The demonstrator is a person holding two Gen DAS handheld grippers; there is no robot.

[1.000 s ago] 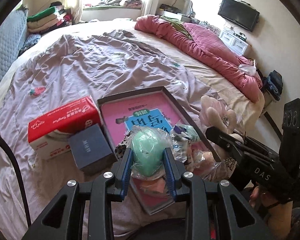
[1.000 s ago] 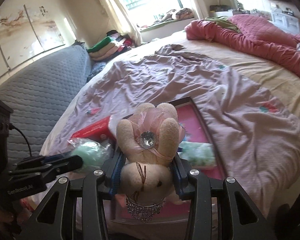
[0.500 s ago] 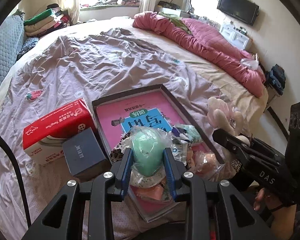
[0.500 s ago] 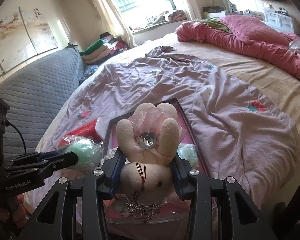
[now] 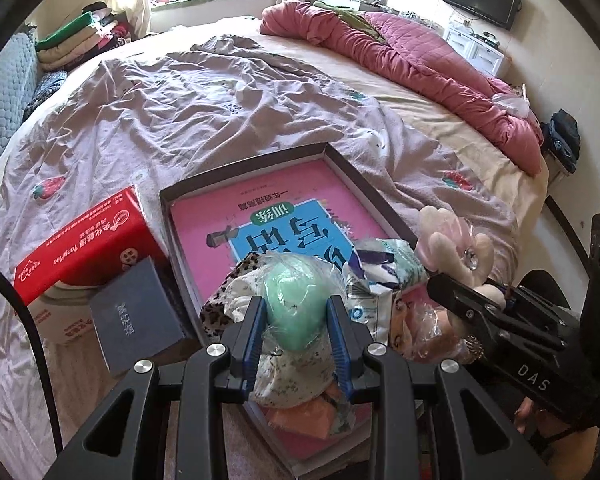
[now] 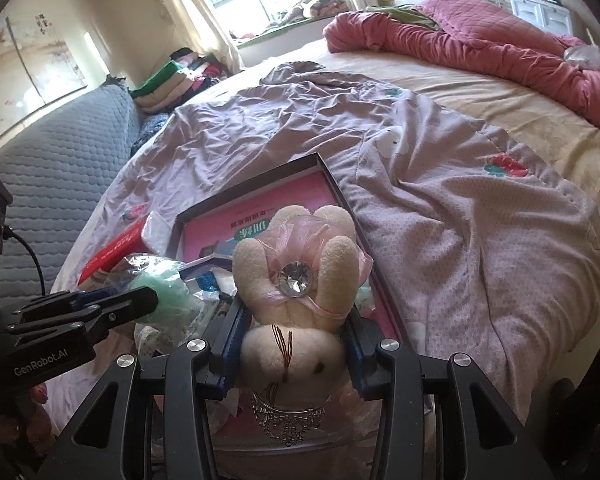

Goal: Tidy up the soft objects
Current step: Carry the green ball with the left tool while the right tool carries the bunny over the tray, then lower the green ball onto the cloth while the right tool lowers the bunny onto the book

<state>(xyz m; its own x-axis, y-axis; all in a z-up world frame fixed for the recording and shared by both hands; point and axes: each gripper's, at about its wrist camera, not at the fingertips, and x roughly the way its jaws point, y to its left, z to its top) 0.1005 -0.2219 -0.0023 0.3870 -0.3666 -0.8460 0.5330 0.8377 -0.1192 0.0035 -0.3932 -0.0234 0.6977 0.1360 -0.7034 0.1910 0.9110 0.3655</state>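
Observation:
My left gripper (image 5: pixel 294 306) is shut on a mint-green soft ball in a clear plastic bag (image 5: pixel 296 298), held just over a heap of bagged soft items (image 5: pixel 376 276) in a dark shallow box (image 5: pixel 244 168). A pink book (image 5: pixel 268 208) lies in the box. My right gripper (image 6: pixel 296 314) is shut on a cream plush bunny (image 6: pixel 296 280) with a pink bow and a gem, above the box's near end (image 6: pixel 256 192). The bunny (image 5: pixel 456 248) shows at the right of the left wrist view, and the green ball (image 6: pixel 168 292) at the left of the right wrist view.
A red tissue box (image 5: pixel 84 248) and a dark blue small box (image 5: pixel 134 316) sit left of the dark box on the mauve bedspread (image 5: pixel 180 112). A crimson quilt (image 5: pixel 420 60) lies at the far right. Folded clothes (image 5: pixel 76 36) are stacked by the window.
Both grippers have sunk toward the box with their loads still held; the box and the heap in it look larger and closer in both views.

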